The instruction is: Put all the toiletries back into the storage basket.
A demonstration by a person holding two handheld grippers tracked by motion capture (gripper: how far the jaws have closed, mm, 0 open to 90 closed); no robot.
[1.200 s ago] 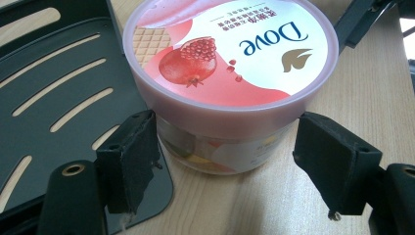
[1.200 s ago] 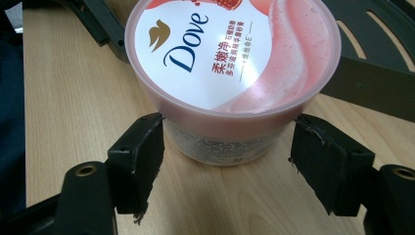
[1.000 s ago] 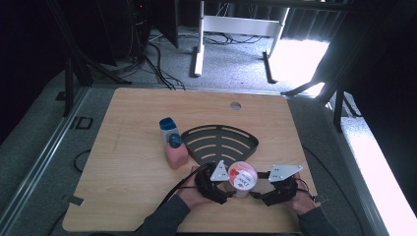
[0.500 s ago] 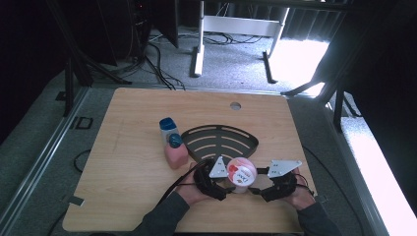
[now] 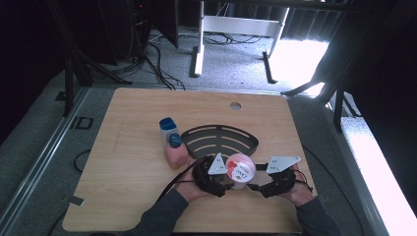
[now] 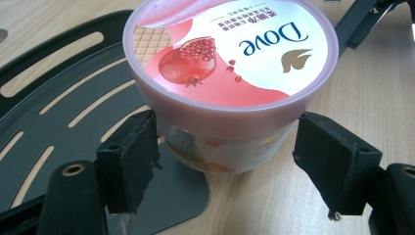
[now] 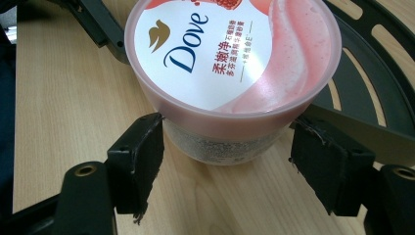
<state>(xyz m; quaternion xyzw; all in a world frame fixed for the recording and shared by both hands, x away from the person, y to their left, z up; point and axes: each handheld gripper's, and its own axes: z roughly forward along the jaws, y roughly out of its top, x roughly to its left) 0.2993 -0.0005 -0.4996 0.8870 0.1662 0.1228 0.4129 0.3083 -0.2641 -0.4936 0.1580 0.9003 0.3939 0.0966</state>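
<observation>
I hold the Dove tub (image 5: 239, 169) between my two tongs, near the front edge of the wooden table (image 5: 128, 162). In the high view my left gripper (image 5: 222, 183) comes to the tub from the left side and my right gripper (image 5: 258, 186) comes from the right side, and the tub is between them. In the left gripper view the jaws stand wide on both sides of the tub (image 6: 230, 73); the left pad touches or almost touches the clear wall under the pink lid, and the right pad is just beside it, so I cannot say they press it. In the right gripper view it is similar: the jaws are open around the tub (image 7: 232, 68), each pad just beside the rim of the lid. The tub stands upright, with its bottom partly on the corner of the black slotted tray (image 5: 216, 140) and partly on the wood. Left of the tray lies a pink bottle (image 5: 173, 145) with a blue cap, apart from my grippers.
</observation>
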